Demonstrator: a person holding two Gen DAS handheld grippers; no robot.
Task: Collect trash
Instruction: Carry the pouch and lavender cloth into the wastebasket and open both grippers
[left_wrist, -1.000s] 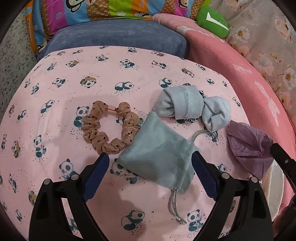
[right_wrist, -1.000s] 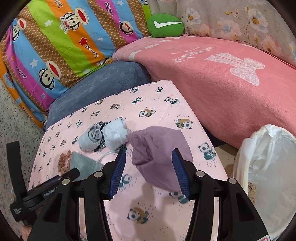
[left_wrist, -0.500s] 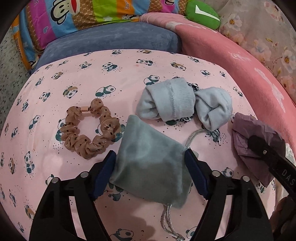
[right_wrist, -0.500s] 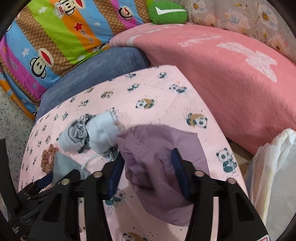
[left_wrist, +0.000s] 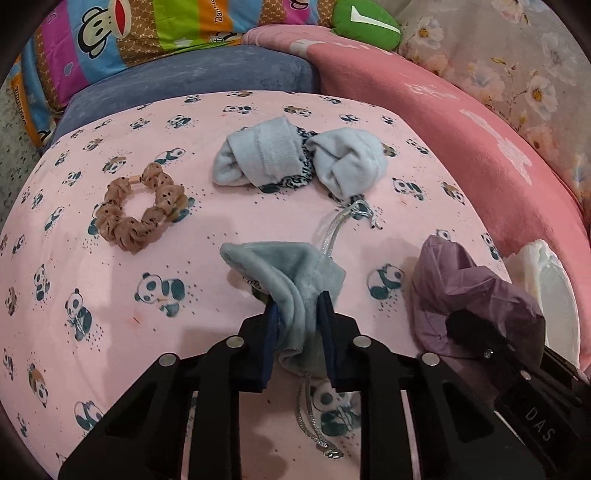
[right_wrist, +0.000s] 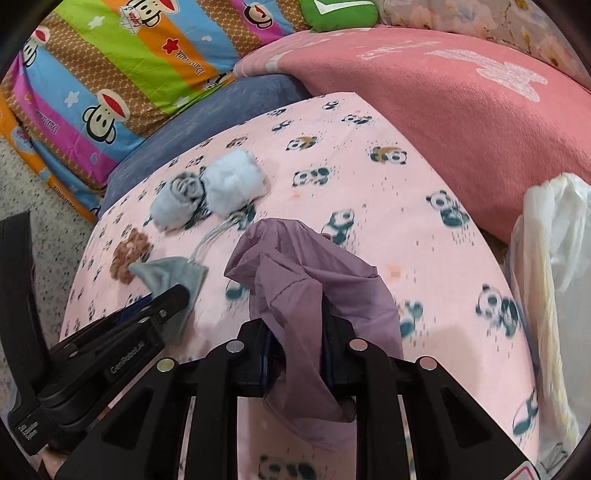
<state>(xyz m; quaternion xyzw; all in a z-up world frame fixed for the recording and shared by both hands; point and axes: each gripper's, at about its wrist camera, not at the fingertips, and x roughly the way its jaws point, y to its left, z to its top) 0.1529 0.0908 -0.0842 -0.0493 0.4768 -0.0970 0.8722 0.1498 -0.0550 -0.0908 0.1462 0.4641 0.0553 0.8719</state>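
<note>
Panda sheet (left_wrist: 229, 236): both tongs apparently low, clamped.

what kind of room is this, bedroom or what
Most likely a bedroom, or a bed used as a work surface: a panda-print sheet covers it, a pink blanket and a striped monkey-print quilt are piled behind, and a white plastic bag hangs open alongside.
</note>
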